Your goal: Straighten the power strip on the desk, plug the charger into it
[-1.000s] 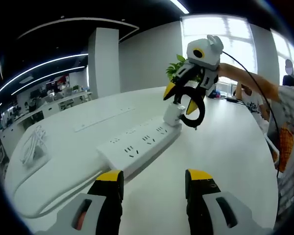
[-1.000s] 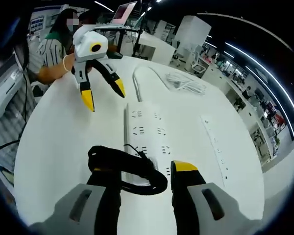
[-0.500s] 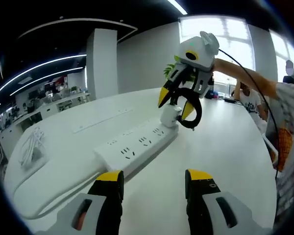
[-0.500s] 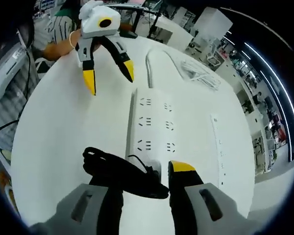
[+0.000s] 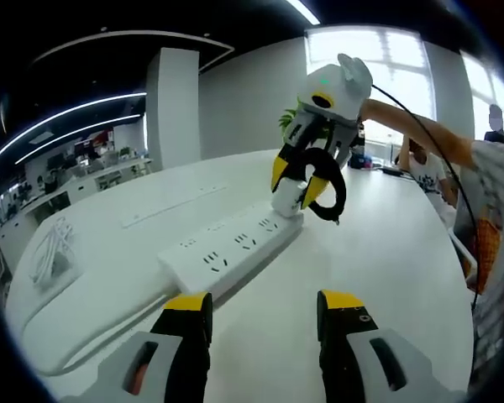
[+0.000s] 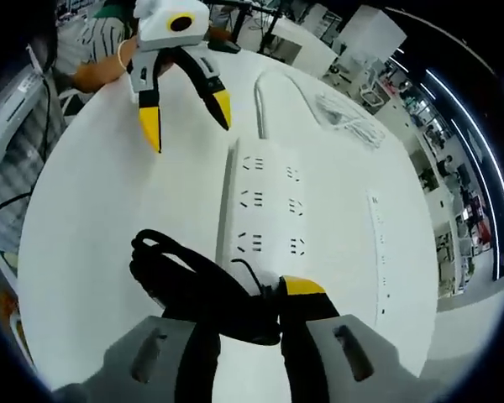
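Nearby, the left gripper (image 5: 263,308) hovered with jaws apart, short of the power strip (image 5: 231,253) on the desk (image 5: 386,252). Farther along, the right gripper (image 5: 296,178) clenched the charger (image 5: 286,196) at the strip's far end.

White power strip (image 6: 265,206), black cable (image 6: 193,281), white desk (image 6: 101,218).

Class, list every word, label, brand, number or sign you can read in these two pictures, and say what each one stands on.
None can be read.
Power strip: socket holes, no legible marking.
Charger, held in the right tongs: plain white, no legible label.
Left tongs: yellow tips, no text.
Background office displays: too small and blurred to read.
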`<state>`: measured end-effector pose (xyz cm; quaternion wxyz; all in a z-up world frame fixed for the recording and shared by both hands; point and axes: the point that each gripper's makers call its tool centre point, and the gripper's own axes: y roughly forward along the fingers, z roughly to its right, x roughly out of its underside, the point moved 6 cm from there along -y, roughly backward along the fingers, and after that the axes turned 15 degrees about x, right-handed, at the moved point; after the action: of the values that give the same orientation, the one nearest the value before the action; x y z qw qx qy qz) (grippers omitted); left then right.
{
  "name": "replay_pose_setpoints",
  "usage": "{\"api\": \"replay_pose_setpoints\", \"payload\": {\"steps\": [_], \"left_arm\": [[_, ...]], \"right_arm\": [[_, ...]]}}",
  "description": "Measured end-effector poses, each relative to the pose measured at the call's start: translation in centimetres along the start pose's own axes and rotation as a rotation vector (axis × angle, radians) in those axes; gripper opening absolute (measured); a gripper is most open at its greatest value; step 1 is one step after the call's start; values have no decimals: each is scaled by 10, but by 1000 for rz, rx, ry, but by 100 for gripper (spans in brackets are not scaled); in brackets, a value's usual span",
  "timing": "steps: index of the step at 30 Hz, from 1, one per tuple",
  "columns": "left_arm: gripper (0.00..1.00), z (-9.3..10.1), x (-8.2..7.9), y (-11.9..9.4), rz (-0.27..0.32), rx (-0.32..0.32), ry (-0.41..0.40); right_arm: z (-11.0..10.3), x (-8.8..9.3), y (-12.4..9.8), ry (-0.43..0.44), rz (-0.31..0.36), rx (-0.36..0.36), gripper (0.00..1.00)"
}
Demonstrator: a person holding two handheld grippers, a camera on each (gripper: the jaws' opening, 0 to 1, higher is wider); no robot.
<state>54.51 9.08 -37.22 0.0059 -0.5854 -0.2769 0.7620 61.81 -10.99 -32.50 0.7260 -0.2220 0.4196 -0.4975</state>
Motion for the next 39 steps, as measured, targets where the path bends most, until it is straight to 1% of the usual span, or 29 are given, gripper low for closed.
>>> {"api": "replay_pose_setpoints", "payload": {"steps": [5, 8, 9, 10, 13, 19, 22, 26, 31, 34, 36, 37, 39], "left_arm": [[50, -1, 0, 0, 2, 5, -8], [50, -3, 0, 0, 2, 1, -14], [50, -3, 0, 0, 1, 1, -14], [50, -3, 1, 0, 0, 1, -15], [50, -3, 2, 2, -4, 8, -21], [50, 0, 3, 3, -7, 20, -23], [50, 1, 3, 3, 0, 25, -27], [50, 3, 3, 3, 13, 38, -39], [50, 4, 4, 3, 17, 57, -47], [50, 4, 5, 3, 15, 55, -48], [50, 3, 5, 2, 16, 52, -49], [50, 3, 5, 2, 17, 51, -52], [50, 2, 5, 2, 16, 50, -52]], "right_arm": [[3, -3, 2, -13, -38, -9, 24], [5, -3, 3, -2, -75, -26, 24], [6, -2, 3, 17, -106, -38, 24], [8, -4, 5, 22, -114, -48, 24], [9, -4, 6, 38, -168, -86, 24], [15, -5, 12, 91, -262, -184, 23], [15, -7, 16, 100, -309, -221, 23], [7, -10, 18, 81, -405, -259, 23], [3, -13, 22, 46, -499, -300, 24], [0, -15, 26, 26, -547, -311, 24], [-4, -16, 26, 4, -576, -297, 24], [-6, -17, 26, -18, -591, -274, 24], [-12, -18, 24, -54, -610, -203, 24]]}}
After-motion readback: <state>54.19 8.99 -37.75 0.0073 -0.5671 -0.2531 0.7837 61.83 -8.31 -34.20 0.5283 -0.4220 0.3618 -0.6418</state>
